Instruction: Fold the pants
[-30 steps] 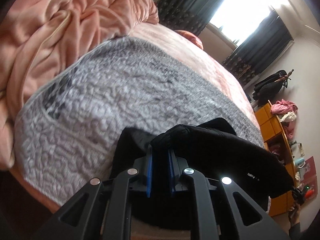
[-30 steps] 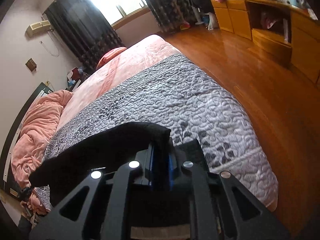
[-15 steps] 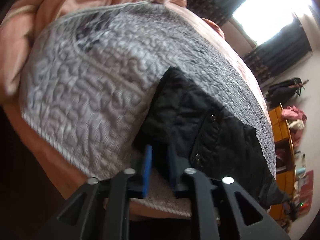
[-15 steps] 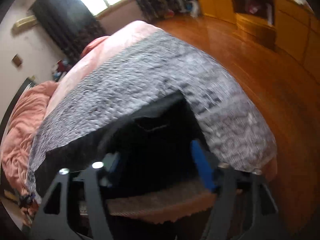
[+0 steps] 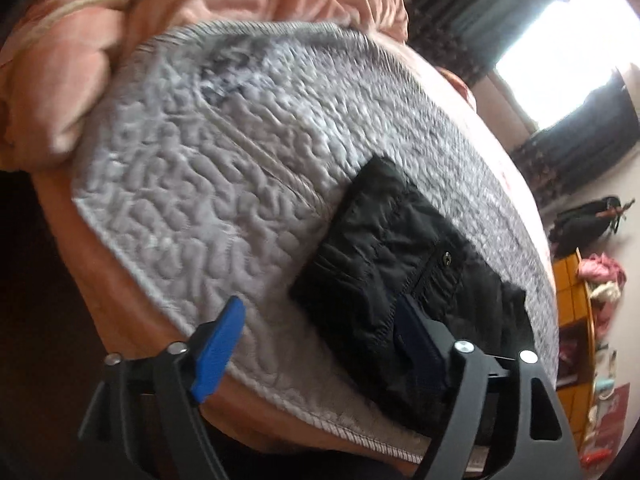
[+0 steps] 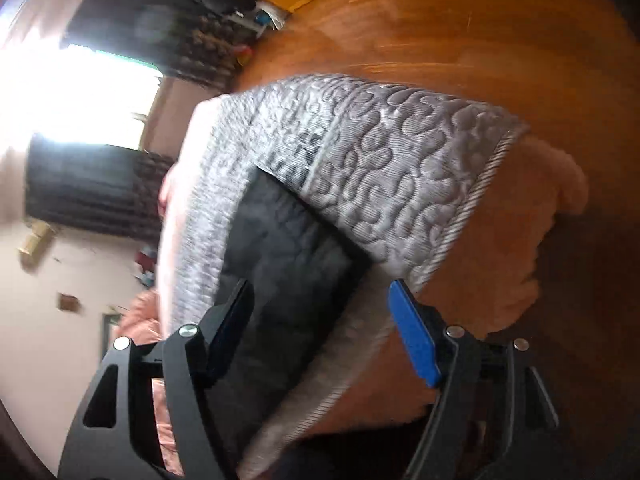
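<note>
On the bed's grey quilt, near its edge, the black pants lie folded; left gripper and right gripper fingers have just been opening, holding nothing — next likely another fold or smoothing.

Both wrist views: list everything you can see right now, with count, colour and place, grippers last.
pants: one, black, folded, flat on the grey quilt near the bed's front edge
quilt: one, grey, covering the foot of the bed
blanket: one, pink, bunched beyond the quilt
curtains: dark, beside a bright window
cabinet: one, yellow-orange, by the wall, clothes on top
floor: orange-brown wood, beside the bed
left gripper: black with blue pads, open, jaws just opened, gripping nothing
right gripper: same build, open, over the pants' edge
</note>
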Motion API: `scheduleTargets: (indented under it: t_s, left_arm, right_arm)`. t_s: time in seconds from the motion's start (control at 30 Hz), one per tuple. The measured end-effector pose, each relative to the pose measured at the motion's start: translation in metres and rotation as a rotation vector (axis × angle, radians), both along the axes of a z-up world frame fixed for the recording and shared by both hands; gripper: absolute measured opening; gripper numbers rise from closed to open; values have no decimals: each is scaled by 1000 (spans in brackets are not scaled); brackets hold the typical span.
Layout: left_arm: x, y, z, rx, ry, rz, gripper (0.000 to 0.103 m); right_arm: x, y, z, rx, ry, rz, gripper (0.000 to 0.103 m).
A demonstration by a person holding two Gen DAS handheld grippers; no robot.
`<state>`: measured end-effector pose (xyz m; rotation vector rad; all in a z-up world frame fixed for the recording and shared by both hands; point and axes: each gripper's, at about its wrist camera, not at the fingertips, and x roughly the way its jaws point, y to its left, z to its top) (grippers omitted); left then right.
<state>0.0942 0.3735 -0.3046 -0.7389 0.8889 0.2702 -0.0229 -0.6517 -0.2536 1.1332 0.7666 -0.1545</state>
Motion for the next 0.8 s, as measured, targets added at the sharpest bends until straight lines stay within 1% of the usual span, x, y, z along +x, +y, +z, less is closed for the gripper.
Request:
scheduleTargets:
  t_s: [0.1,0.13,0.17,0.2,0.23,0.3,0.33,0.37,0.4,0.43,0.5,0.6,0.7,0.8]
  left_arm:
    - [17,-8,-13,-31,37,-20,81]
    - [22,-12,-16,-42,51,-32,77]
    - [26,-14,-19,-43,68,-43,72]
    - [32,-19,-23,-36,100,-61,53]
    - [35,-22,-25,-26,122,-71,43]
    - [39,-28,-24,21,149,-75,37]
    - [42,-32,-24,49,165,-79,32]
    - [44,-34,-23,68,175,-79,30]
    - [45,-35,-22,88,185,-75,26]
    - [47,-36,-20,116,194,-64,23]
    - [50,-34,-19,123,200,-43,22]
    - [54,-35,-19,133,208,-44,22]
    - [54,-33,-19,133,192,-40,22]
    - [53,-33,-19,129,185,-37,23]
  right_arm:
    - [14,4,-9,35,4,20,67]
    - [22,9,-14,39,16,35,65]
    - [28,11,-18,42,26,46,64]
    - [35,15,-21,45,35,55,63]
    - [42,20,-26,45,50,66,61]
    - [54,25,-32,36,73,80,59]
    - [61,28,-31,11,82,86,49]
    - [65,29,-29,-4,85,92,38]
    - [69,30,-27,-19,85,100,20]
    - [73,28,-22,-31,73,105,13]
    - [81,29,-13,-44,49,117,11]
    - [86,35,-5,-78,49,139,11]
    - [77,36,-11,-82,58,116,10]
    - [65,29,-29,-56,81,87,10]
